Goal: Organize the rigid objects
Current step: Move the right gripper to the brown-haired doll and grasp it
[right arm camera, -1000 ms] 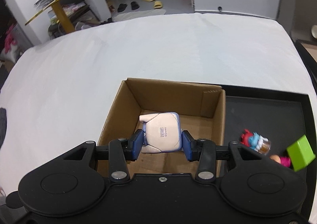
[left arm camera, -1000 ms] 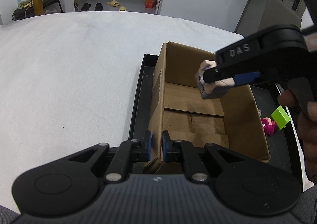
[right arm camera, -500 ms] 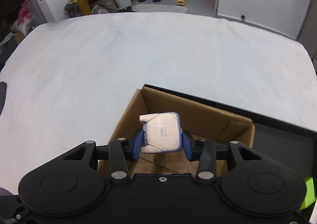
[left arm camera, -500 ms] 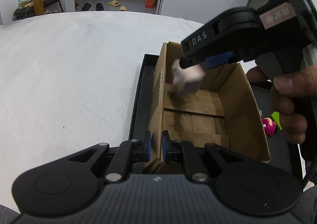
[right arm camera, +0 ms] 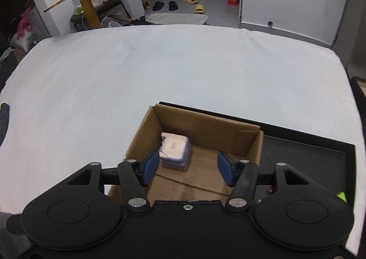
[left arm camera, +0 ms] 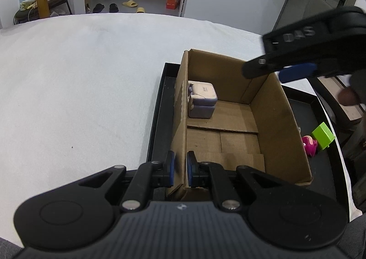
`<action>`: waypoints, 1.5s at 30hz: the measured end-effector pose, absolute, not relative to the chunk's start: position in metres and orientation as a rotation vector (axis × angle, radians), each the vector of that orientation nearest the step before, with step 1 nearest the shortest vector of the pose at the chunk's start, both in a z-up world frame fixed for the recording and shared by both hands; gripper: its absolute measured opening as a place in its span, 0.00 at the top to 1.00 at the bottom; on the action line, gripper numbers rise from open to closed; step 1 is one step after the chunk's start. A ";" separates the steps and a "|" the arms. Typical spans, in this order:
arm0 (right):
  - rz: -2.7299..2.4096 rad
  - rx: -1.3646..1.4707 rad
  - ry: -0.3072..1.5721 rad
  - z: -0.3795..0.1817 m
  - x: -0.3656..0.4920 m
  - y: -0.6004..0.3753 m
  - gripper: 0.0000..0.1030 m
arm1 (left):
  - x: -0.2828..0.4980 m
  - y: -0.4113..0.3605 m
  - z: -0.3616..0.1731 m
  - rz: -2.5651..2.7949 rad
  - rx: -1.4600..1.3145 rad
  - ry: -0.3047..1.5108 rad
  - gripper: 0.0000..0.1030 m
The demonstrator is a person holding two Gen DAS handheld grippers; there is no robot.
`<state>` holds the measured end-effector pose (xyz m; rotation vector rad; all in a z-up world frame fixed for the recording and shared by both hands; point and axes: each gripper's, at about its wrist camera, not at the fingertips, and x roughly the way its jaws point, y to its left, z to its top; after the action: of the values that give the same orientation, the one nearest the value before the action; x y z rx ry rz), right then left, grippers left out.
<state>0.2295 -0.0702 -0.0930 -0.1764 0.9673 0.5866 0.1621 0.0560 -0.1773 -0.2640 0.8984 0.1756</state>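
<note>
Bedsheet (right arm camera: 160,71), white, fills most of both views, and a black tray (left arm camera: 157,119) sits on it at the near right. Inside the tray stands an open cardboard box (left arm camera: 270,119) with its flaps up; the bare floor of the tray runs on to the right of the box. The left gripper (left arm camera: 180,168) is clamped on the box's near left wall, one blue pad outside and one inside, both pressed flat to the cardboard (jaws nearly closed, only the wall between them). The right gripper (right arm camera: 187,167) hangs above the box, pointing down into it, and its jaws are opening: the blue pads stand well apart with nothing gripped between them. Its left pad (right arm camera: 151,166) looks just beside the pale lavender cube toy (right arm camera: 175,152) in the right wrist view, but the left wrist view shows that toy lying on the box floor in the far left corner, against the left wall, with the right gripper up in the air clear of it. A hand on the right gripper's handle is partly seen at the frame edge, blurred. On the tray to the right of the box lie a green block (left arm camera: 323,136) and a small pink figure (left arm camera: 308,145), touching or nearly so, both outside the box.
</note>
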 end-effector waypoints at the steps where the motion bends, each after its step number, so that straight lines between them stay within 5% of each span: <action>1: 0.583 -0.178 0.965 -0.091 0.228 -0.074 0.42 | 0.162 0.056 -0.177 0.177 -0.262 0.898 0.90; 16: 0.533 -0.154 0.943 -0.084 0.215 -0.107 0.27 | 0.164 0.051 -0.177 0.194 -0.244 0.900 0.90; 45: 0.435 0.079 1.024 -0.130 0.221 -0.193 0.28 | 0.170 0.041 -0.179 0.245 -0.186 0.916 0.92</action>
<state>0.2210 -0.1927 -0.1298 0.0787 1.0240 0.4354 0.1705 0.0407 -0.1785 -0.1863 0.9160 0.2453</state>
